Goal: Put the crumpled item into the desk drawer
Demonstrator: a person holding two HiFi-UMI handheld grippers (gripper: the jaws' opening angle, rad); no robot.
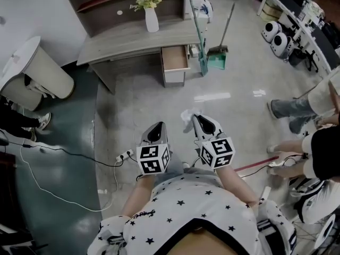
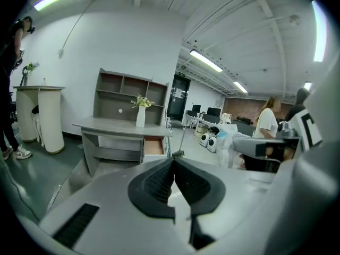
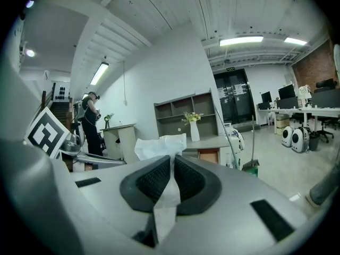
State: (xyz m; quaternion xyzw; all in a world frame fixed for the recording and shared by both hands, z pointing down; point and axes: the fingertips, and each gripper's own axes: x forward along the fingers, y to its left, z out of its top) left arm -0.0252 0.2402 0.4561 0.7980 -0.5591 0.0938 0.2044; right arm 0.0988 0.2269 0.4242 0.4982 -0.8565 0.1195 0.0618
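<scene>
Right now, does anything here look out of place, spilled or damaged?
Nothing spilled or damaged. The desk drawer stands open, and a power strip lies loose on the floor, its lead trailing away.

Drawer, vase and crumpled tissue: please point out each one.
drawer (image 1: pixel 175 57), head view, its open inside.
vase (image 1: pixel 152 21), head view, its white body.
tissue (image 3: pixel 159 145), right gripper view, its crumpled top part.

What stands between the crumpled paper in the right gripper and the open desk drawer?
Nothing visible: only bare floor lies between the crumpled paper and the open drawer. The broom stands off to its right.
</scene>
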